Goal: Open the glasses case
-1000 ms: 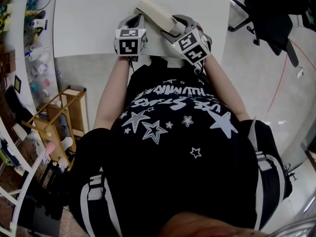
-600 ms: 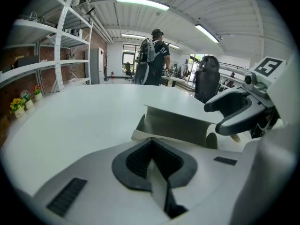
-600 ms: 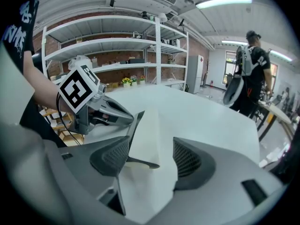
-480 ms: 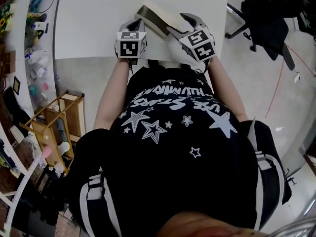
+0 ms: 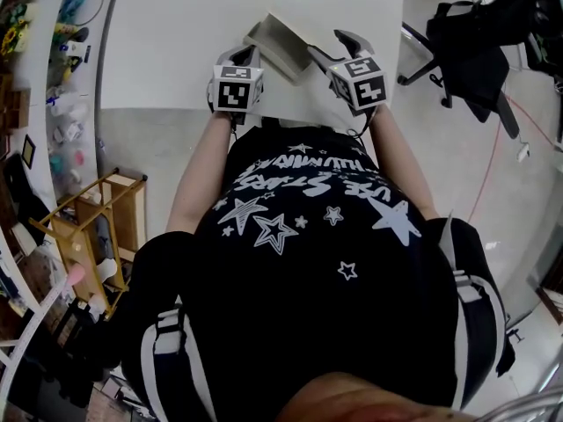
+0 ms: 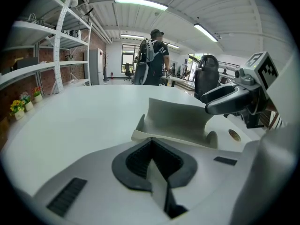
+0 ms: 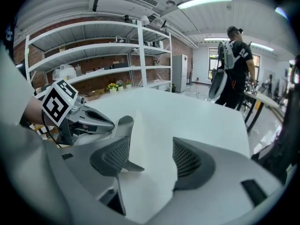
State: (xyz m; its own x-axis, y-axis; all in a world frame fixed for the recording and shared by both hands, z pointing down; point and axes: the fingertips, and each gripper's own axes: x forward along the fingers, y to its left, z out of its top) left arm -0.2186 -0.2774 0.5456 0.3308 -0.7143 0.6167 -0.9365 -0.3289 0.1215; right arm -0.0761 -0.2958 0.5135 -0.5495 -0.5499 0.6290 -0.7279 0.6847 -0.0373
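Observation:
The pale glasses case lies on the white table with its lid swung up, so the inside shows. In the left gripper view the case sits just past the tips of my left gripper, whose jaws are shut on its near rim. In the head view that left gripper touches the case's left end. My right gripper is at the case's right end, open. In the right gripper view only bare table shows between the right gripper's pads, and the case is beside its left finger.
A black office chair stands to the right of the table. Shelves with small items and a wooden trolley are on the left. A person with a backpack stands far beyond the table.
The case's lid has gone from shut to raised. My right gripper has come off the lid, opened and drawn slightly right. The left gripper has stayed at the case's left end.

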